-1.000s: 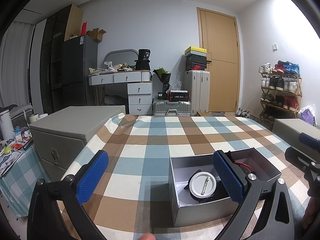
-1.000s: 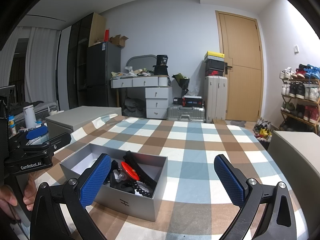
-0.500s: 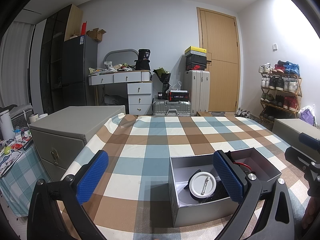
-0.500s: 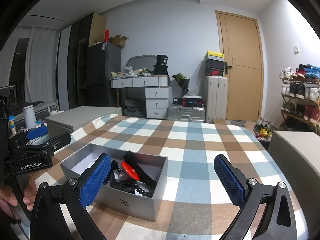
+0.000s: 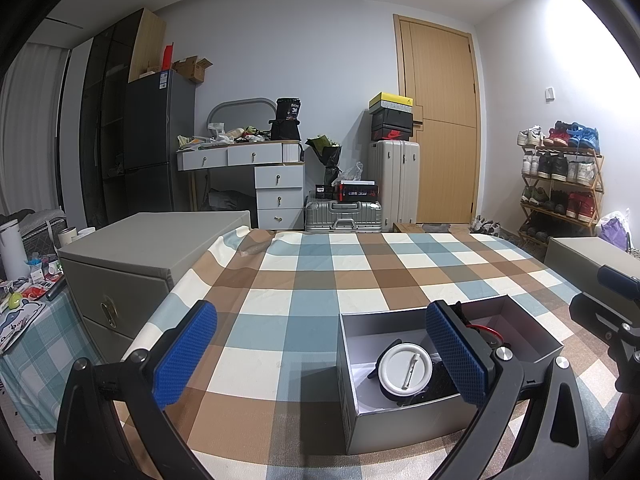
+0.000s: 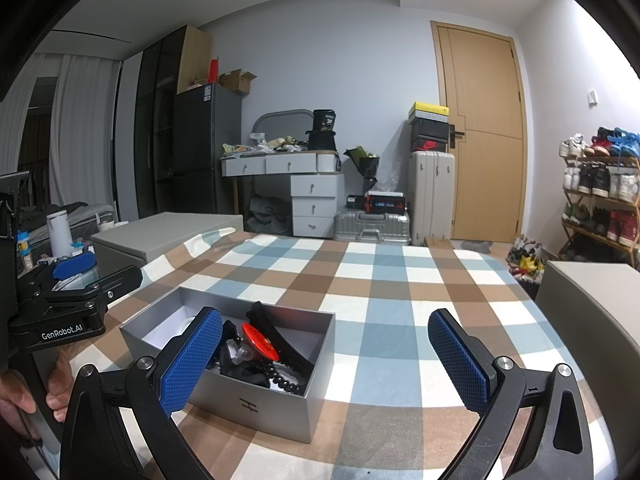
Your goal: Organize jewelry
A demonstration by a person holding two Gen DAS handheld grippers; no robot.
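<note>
An open grey box [image 5: 404, 424] sits on the checked tablecloth [image 5: 320, 280]. It shows in the right wrist view [image 6: 256, 400] too. Inside lie a round white badge [image 5: 405, 369], a red disc [image 6: 260, 341], a black bead string [image 6: 282, 380] and dark bands. My left gripper [image 5: 320, 360] is open and empty, its right finger in front of the box. My right gripper [image 6: 326, 364] is open and empty, its left finger before the box's near-left side.
A grey storage cube [image 5: 132, 256] stands left of the table and another [image 6: 592, 304] at the right. Beyond the table are a desk with drawers [image 5: 260, 176], suitcases [image 5: 394, 184], a door and a shoe rack [image 5: 560, 184].
</note>
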